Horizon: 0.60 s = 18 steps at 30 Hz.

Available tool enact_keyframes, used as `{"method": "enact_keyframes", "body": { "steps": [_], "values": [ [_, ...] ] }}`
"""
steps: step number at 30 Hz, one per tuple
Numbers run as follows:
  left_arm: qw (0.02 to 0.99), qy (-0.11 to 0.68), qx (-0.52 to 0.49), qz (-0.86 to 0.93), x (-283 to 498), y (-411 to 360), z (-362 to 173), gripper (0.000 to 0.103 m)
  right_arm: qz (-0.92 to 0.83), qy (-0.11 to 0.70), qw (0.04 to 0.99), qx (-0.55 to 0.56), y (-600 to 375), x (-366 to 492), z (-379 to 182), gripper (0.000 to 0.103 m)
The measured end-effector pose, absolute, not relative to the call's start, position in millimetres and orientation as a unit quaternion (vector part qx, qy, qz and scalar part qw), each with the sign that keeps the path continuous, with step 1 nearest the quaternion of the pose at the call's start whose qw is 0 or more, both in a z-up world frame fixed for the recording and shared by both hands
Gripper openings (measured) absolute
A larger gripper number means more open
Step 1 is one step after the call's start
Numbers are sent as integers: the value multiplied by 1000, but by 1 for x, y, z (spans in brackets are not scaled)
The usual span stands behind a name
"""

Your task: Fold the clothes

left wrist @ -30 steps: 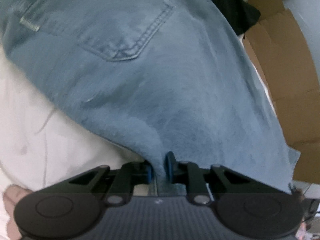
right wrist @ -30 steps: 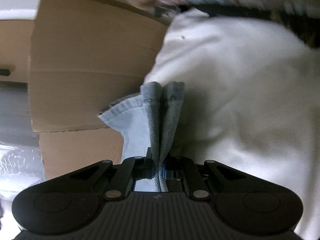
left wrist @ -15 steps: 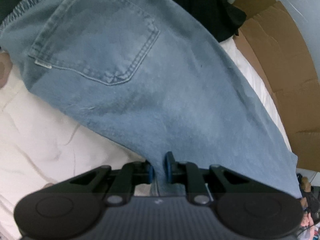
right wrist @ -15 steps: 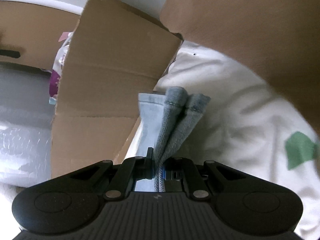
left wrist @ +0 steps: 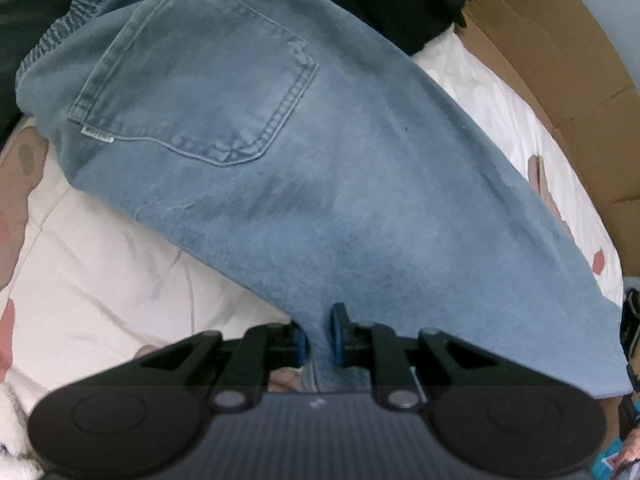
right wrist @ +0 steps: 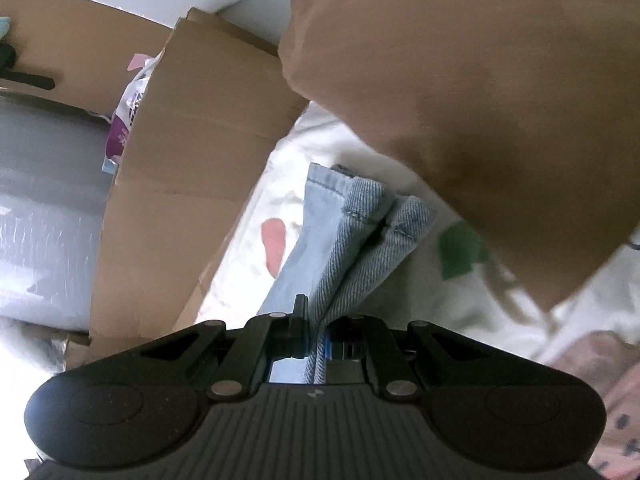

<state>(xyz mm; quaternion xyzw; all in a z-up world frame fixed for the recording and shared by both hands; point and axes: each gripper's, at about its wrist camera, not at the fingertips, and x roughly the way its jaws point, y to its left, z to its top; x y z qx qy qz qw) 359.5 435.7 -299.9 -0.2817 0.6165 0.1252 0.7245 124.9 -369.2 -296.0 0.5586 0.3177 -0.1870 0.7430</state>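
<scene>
We saw the left gripper point(left wrist: 319, 338) pinching an edge of the jeans point(left wrist: 320, 152), which draped over the white bedding point(left wrist: 100, 272). The right gripper point(right wrist: 317, 338) was clamped on the bunched hem point(right wrist: 372, 216), beside the cardboard point(right wrist: 188, 184).

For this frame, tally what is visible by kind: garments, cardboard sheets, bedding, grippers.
Denim garment: 1, the jeans
Dark garment: 1
Cardboard sheets: at least 2
White patterned bedding: 1
Brown cushion: 1
Grippers: 2, left gripper, right gripper
Total: 8
</scene>
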Motion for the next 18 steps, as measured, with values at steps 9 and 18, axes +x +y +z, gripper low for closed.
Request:
{"method": "enact_keyframes", "body": {
  "steps": [9,18],
  "values": [
    [724,631,-259,109,361,443,-293,13,-189,318,747,552,-362,66,-287,6],
    [723,637,-248,100,353,453,-281,13,-190,320,761,531,-347,3,-272,6]
  ]
}}
